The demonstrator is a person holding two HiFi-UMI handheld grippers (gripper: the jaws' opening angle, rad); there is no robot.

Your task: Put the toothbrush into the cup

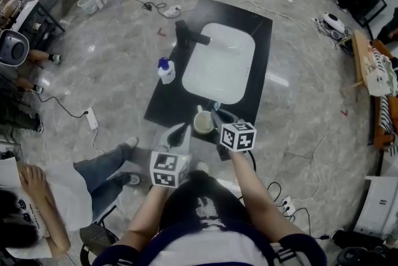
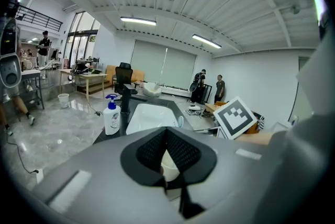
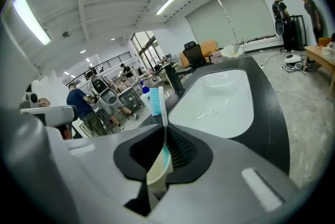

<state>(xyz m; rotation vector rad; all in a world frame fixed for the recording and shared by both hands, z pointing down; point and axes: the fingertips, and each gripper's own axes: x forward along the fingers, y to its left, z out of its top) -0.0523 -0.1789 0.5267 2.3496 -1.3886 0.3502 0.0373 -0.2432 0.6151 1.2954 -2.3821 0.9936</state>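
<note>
- The right tool has its jaws closed on the toothbrush, gripping it by the handle.
- In the right gripper view the toothbrush stands upright. Its blue bristle head rises above the jaws and its pale blue-green lower handle runs down between them.
- The cup is cream-coloured and stands upright at the near edge of the tabletop, just in front of the sink.
- In the right gripper view the lower end of the toothbrush lies over the cup's mouth. I cannot tell whether it has actually gone inside.
- In the head view the right tool sits at the cup's right side, close against it.
- The left tool has its jaws drawn together at the tips. The cup shows as a pale wedge in the gap below them.
- In the head view the left tool's tip is just beside the cup on its left. I cannot tell whether the two touch.
- The tabletop is black and the sink is a white basin set into it.
- A black faucet stands at the sink's far left.
- A white soap bottle with a blue pump stands left of the sink, well beyond the cup.
</note>
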